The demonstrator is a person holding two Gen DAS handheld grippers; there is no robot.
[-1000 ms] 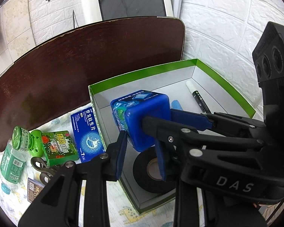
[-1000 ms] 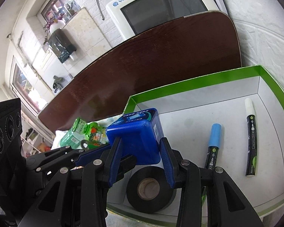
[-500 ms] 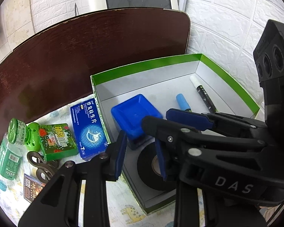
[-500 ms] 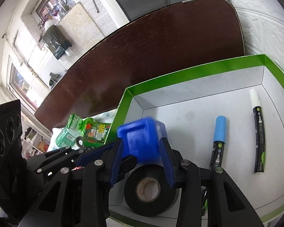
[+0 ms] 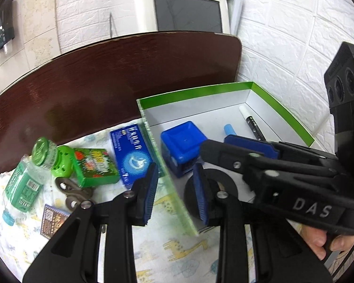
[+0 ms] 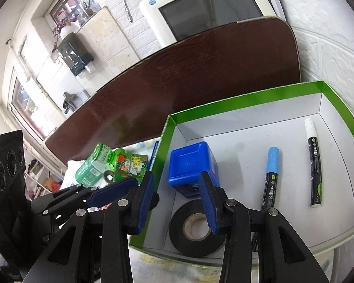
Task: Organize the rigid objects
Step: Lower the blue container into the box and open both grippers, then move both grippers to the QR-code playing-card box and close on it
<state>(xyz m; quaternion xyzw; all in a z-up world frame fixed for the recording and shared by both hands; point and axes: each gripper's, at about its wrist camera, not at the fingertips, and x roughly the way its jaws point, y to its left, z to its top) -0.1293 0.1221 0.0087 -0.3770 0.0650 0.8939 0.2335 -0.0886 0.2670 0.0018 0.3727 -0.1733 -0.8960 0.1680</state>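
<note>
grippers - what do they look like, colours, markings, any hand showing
Both are black plastic two-finger tools with silver rivets. The left gripper and right gripper carry ribbed blue pads on their fingertips. In the left wrist view the right tool's body bears white letters "DAS", with a black block with round sockets above. Bare fingers grip its handle; no sleeve or cable shows.

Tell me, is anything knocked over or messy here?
Yes. The green bottle lies tipped on its side on the cloth, outside the green box. The blue cube sits neatly inside.

box wall [image 6: 158, 165] between cube [image 6: 191, 167], bottles [image 6: 92, 169]
</note>
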